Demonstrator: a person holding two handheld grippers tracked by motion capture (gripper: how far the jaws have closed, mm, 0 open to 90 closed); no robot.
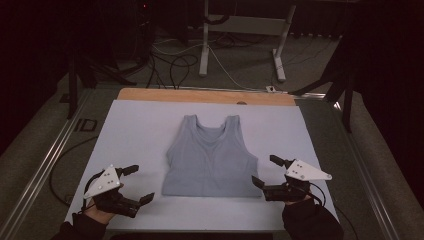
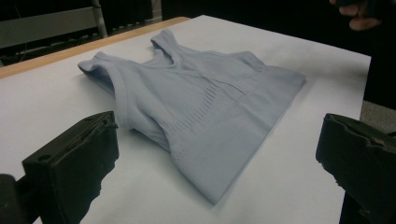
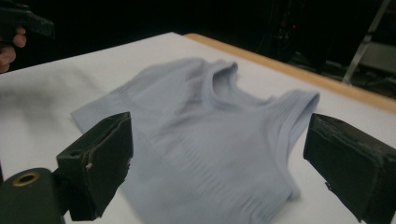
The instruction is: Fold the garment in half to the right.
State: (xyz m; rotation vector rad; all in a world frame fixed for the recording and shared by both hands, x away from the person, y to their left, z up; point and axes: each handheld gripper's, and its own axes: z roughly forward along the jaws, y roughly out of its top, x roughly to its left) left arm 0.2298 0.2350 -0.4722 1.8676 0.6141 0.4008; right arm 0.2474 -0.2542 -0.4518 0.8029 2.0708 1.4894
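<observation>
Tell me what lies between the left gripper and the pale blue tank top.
Only bare white sheet, seen from the high view, separates the left gripper from the pale blue ribbed tank top.

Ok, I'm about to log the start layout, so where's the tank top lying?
In the high view the tank top lies flat mid-sheet, straps toward the far wooden edge, hem between the left gripper and right gripper.

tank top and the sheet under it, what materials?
Tank top: looks like soft stretch knit fabric, pale blue-grey, matte; ribbed bands and limp folds at the straps suggest it. White sheet: likely paper or thin plastic, smooth, flat, crisp edges; can't tell which. Wood-look table edge shows beyond it.
</observation>
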